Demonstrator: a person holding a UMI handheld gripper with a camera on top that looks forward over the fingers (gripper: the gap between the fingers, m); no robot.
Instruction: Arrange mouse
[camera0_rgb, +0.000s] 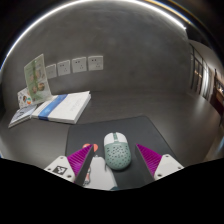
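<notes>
A pale mint-green mouse (117, 151) with a perforated shell lies on a dark mat (150, 130). It stands between the two fingers of my gripper (116, 152), with a gap at either side. The left finger's magenta pad (80, 160) and the right finger's magenta pad (151, 158) are spread apart, so the gripper is open. A white piece with an orange tip (97, 168) shows by the left finger, close to the mouse's left side; I cannot tell what it is.
A stack of books and papers (55, 106) lies on the table beyond and to the left of the mat. Several small plates hang on the grey wall (78, 66) behind. A doorway (207, 75) shows at the far right.
</notes>
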